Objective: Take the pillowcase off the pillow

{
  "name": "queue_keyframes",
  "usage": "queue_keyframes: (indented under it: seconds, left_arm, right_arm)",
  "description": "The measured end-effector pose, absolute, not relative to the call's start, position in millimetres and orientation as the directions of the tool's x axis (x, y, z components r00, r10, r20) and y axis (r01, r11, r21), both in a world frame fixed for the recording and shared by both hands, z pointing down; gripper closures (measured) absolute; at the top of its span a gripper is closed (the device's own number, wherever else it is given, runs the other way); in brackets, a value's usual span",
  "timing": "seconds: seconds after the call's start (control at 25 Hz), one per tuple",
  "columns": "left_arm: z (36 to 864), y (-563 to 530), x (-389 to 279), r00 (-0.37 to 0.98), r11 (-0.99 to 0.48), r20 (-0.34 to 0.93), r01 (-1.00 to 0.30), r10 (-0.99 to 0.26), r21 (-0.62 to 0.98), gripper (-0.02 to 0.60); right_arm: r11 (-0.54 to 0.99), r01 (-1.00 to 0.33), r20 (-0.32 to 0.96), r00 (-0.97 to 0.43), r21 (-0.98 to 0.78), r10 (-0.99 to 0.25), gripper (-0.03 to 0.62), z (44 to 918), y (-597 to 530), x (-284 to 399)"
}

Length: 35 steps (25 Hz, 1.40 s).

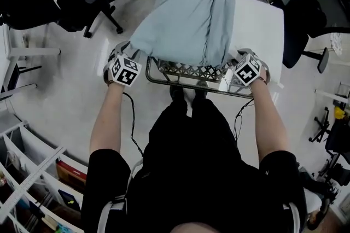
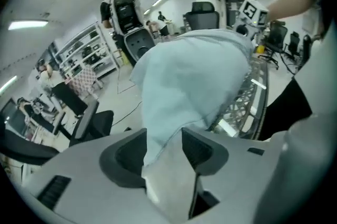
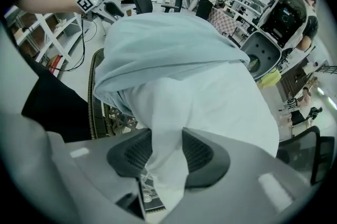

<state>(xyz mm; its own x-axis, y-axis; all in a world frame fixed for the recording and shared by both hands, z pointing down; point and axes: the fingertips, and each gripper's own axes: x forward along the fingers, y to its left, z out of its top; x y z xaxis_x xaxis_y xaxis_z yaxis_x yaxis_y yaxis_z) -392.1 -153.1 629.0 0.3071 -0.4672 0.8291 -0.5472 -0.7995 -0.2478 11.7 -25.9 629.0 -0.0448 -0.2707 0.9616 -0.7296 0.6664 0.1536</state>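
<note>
Now L tongs [image 2: 163,149] pinching pillowcase [image 1: 186,18] corner at 7 o'clock, R tongs [image 3: 162,152] clamping pillow [image 1: 257,24] at 5; fabric soft, light, likely bunching.

Your pillowcase [image 1: 186,18] is soft, matt pale-blue cloth, creased into folds, and the pillow [image 1: 257,24] inside it is smooth white cloth. The table [image 1: 191,70] shows a shiny metal lattice under a glossy, reflective top. Your left gripper [image 2: 164,152] and right gripper [image 3: 166,152] are matt grey plastic, with dark ribbed pads [image 3: 200,153] lining the jaws.
</note>
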Motion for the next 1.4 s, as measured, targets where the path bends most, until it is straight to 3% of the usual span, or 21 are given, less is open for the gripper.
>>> queue_keyframes:
  seconds: [0.08,0.28,0.4,0.52,0.72,0.96,1.16,1.4]
  left_arm:
    - [617.3,-128.9,-361.1,0.386,-0.832,0.805,-0.508,-0.451,-0.223,0.364]
    - [582.2,-82.8,-253.6,0.585,-0.88,0.711,-0.465,-0.39,-0.1,0.364]
    - [585.4,-78.3,-207.1,0.583,-0.881,0.715,-0.463,-0.385,-0.098,0.362]
    - [598.3,-86.5,-206.1,0.512,-0.857,0.757,-0.5,-0.407,-0.123,0.386]
    - [597.2,-84.8,-229.6,0.505,-0.871,0.772,-0.475,-0.387,-0.125,0.561]
    - [597.7,-95.6,-255.4,0.5,-0.836,0.766,-0.542,-0.405,-0.088,0.572]
    - [585.2,-102.2,-260.8,0.574,-0.793,0.729,-0.605,-0.373,0.071,0.571]
    - [520.2,-147.1,-231.0,0.635,-0.81,0.628,-0.586,-0.449,0.014,0.564]
  right_arm:
    - [0.675,-0.721,0.963,-0.044,0.152,-0.265,0.402,626.1,-25.3,8.1]
    - [0.668,-0.732,0.961,-0.071,0.132,-0.269,0.395,621.2,-26.9,4.2]
    - [0.674,-0.727,0.962,-0.071,0.132,-0.265,0.395,624.4,-28.3,1.6]
    - [0.666,-0.736,0.961,-0.08,0.122,-0.264,0.396,628.7,-28.5,1.4]
    - [0.664,-0.739,0.955,-0.103,0.114,-0.279,0.438,629.4,-24.6,5.3]
    - [0.655,-0.751,0.947,-0.146,0.082,-0.286,0.479,622.1,-20.8,8.2]
    - [0.661,-0.749,0.947,-0.176,0.048,-0.267,0.51,616.1,-10.4,3.0]
    - [0.644,-0.763,0.924,-0.205,0.055,-0.322,0.508,584.0,-37.8,31.8]
